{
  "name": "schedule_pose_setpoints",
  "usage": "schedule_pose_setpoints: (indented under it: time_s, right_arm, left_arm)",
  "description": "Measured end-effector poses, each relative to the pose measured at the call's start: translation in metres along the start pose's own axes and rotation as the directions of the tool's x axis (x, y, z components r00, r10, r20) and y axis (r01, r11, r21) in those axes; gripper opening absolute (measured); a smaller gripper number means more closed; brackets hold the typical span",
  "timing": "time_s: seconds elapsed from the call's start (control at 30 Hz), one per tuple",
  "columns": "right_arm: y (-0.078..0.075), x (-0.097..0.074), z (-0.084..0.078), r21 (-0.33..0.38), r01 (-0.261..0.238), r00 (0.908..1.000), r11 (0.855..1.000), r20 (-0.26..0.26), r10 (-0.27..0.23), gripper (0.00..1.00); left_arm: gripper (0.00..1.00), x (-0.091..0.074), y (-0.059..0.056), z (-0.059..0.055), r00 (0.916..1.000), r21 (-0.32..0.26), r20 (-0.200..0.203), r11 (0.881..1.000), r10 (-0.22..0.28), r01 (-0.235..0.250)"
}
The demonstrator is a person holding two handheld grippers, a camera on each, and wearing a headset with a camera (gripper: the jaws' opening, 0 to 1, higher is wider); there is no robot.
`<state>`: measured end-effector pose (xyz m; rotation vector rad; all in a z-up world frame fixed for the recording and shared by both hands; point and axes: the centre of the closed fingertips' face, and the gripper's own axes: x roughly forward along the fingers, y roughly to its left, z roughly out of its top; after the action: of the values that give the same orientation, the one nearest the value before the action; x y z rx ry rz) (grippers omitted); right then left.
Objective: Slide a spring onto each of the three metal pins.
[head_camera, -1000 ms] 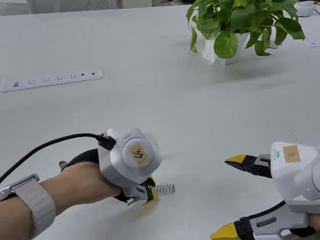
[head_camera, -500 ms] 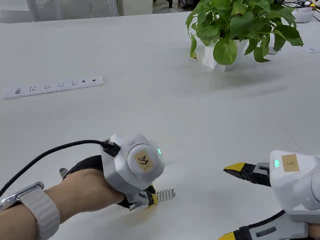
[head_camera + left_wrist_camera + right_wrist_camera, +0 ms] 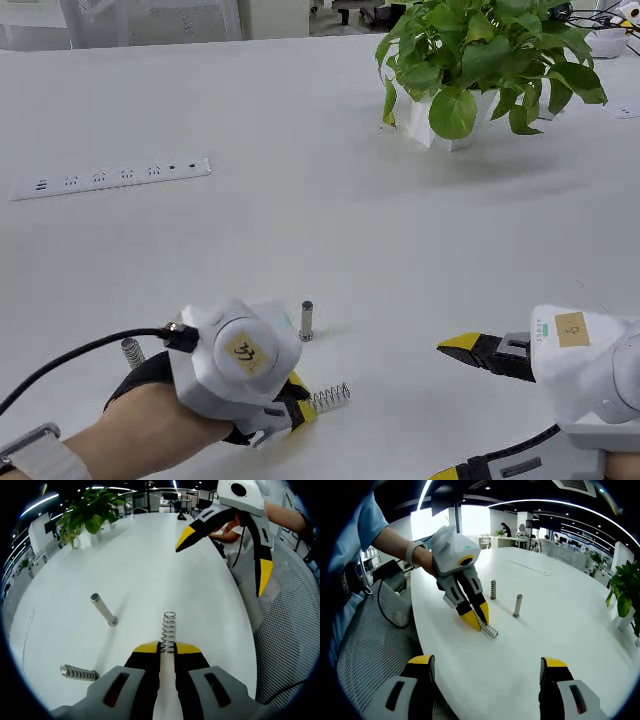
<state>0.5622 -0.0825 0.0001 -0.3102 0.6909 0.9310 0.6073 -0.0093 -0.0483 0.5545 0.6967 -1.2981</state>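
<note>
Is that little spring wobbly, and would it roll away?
Probably bendy: the spring is thin open wire coils, sticking out from the left gripper pinching one end. It looks light, and being round it might roll on the smooth table.

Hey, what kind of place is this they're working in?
Probably an open-plan office or lab: a big white table with a power strip and a potted plant on it, and in the right gripper view more desks under long ceiling light strips.
</note>
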Motion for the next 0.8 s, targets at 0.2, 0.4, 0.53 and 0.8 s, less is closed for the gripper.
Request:
schedule_pose_setpoints:
  time_s: [0.2, 0.4, 0.53, 0.8]
  right_arm:
    - [0.002, 0.001, 0.008, -0.001, -0.009, 0.9999, 1.0, 0.014, 0.009, 0.85]
    - [0.011, 0.008, 0.014, -0.008, -0.035, 0.9992, 0.999, 0.02, 0.035, 0.85]
    - [0.016, 0.013, 0.018, -0.02, -0.06, 0.998, 0.998, 0.018, 0.06, 0.84]
    - [0.027, 0.022, 0.036, -0.061, -0.124, 0.9919, 0.99, 0.02, 0.126, 0.81]
  left_arm:
    - [0.06, -0.01, -0.007, -0.005, 0.9986, -0.053, 0.051, 0.999, 0.017, -0.014]
    - [0.06, -0.023, -0.011, -0.006, 0.995, -0.099, 0.089, 0.994, 0.046, -0.037]
    - [0.07, -0.032, -0.014, -0.007, 0.9913, -0.118, 0.117, 0.992, 0.06, -0.046]
    - [0.07, -0.047, -0.022, -0.01, 0.9822, -0.142, 0.175, 0.989, 0.068, -0.043]
